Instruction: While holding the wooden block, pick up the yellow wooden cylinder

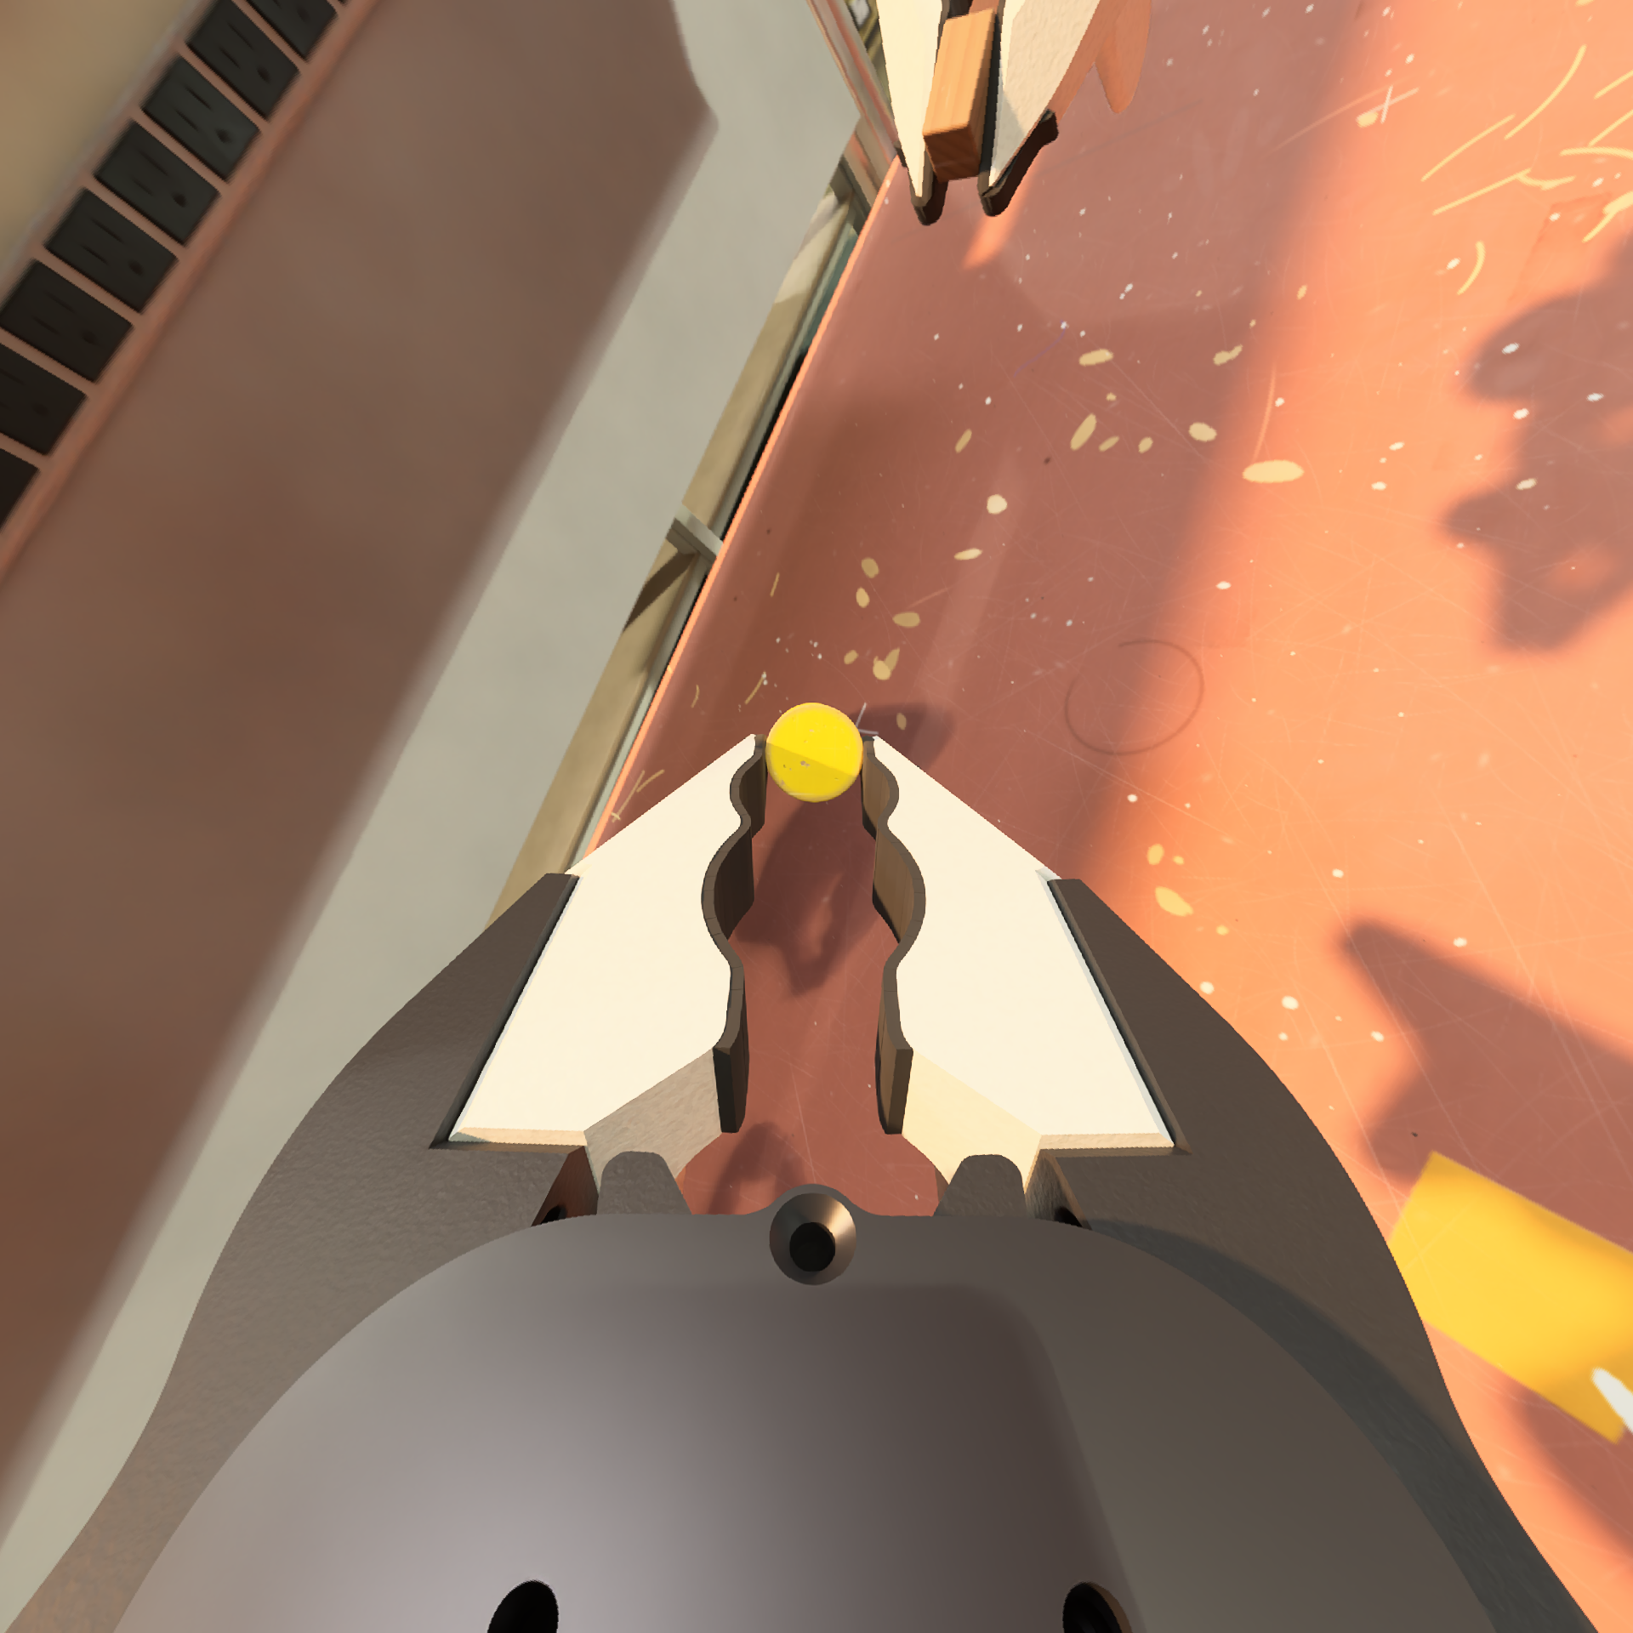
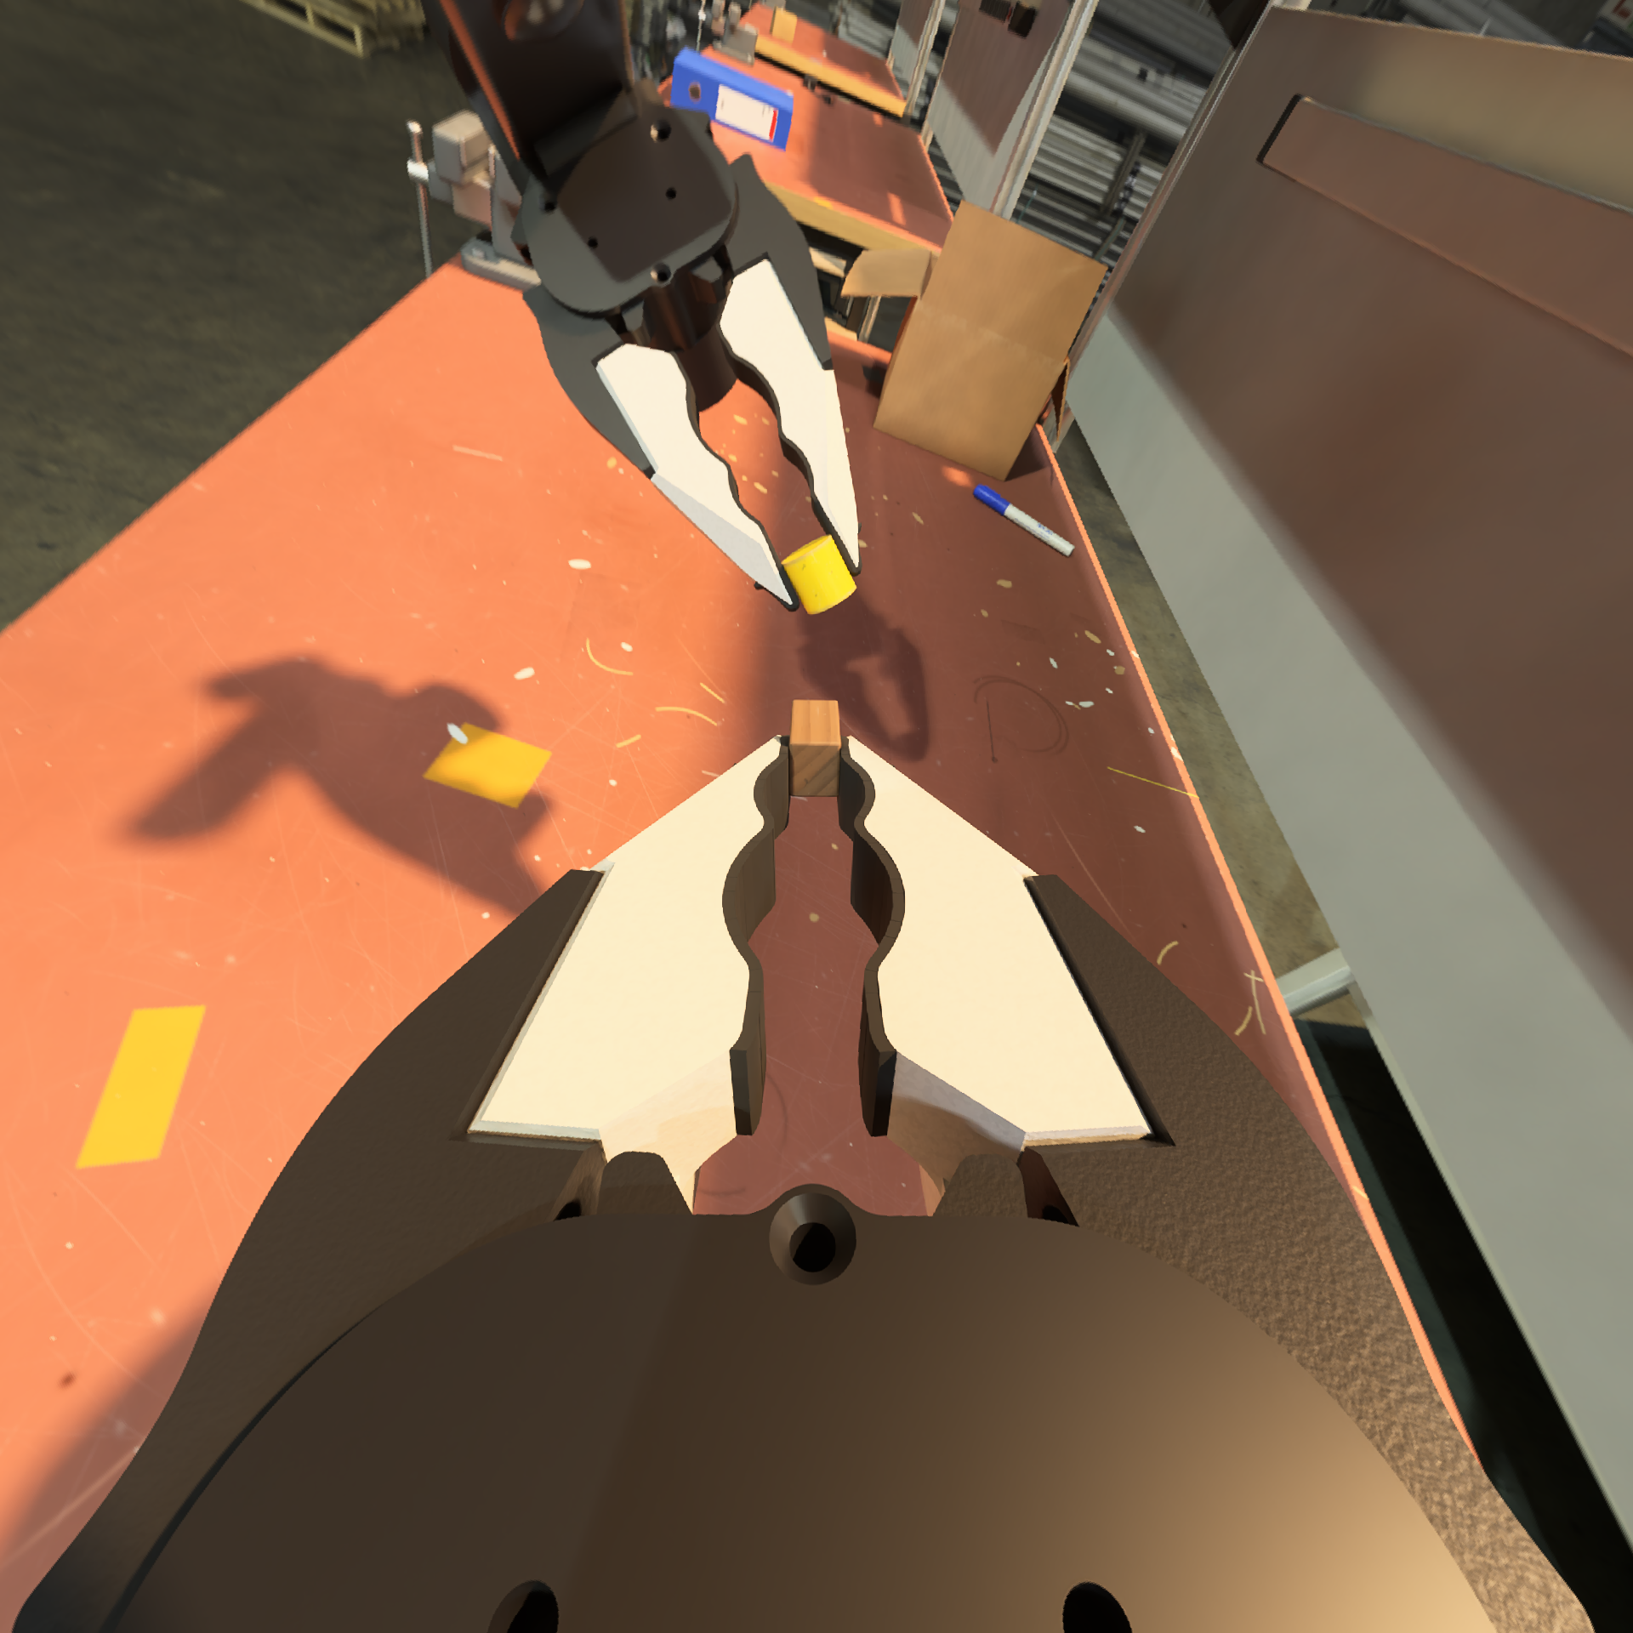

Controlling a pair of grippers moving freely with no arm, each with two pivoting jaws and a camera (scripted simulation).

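Observation:
My left gripper (image 1: 813,753) is shut on the yellow wooden cylinder (image 1: 813,751), gripped at its fingertips, end face toward the camera. In the right wrist view the left gripper (image 2: 817,574) holds the cylinder (image 2: 818,574) above the orange table (image 2: 353,530), its shadow below. My right gripper (image 2: 815,751) is shut on the wooden block (image 2: 814,749), a small brown block held at the fingertips above the table. The right gripper (image 1: 959,190) with the block (image 1: 956,97) shows at the top of the left wrist view.
A cardboard box (image 2: 981,353) stands at the table's far right edge, a blue marker (image 2: 1021,520) lies near it. Yellow paper pieces (image 2: 488,762) (image 2: 141,1085) lie on the left. A blue binder (image 2: 732,97) and a vise (image 2: 459,177) are farther back. A grey wall panel (image 2: 1414,442) runs along the right.

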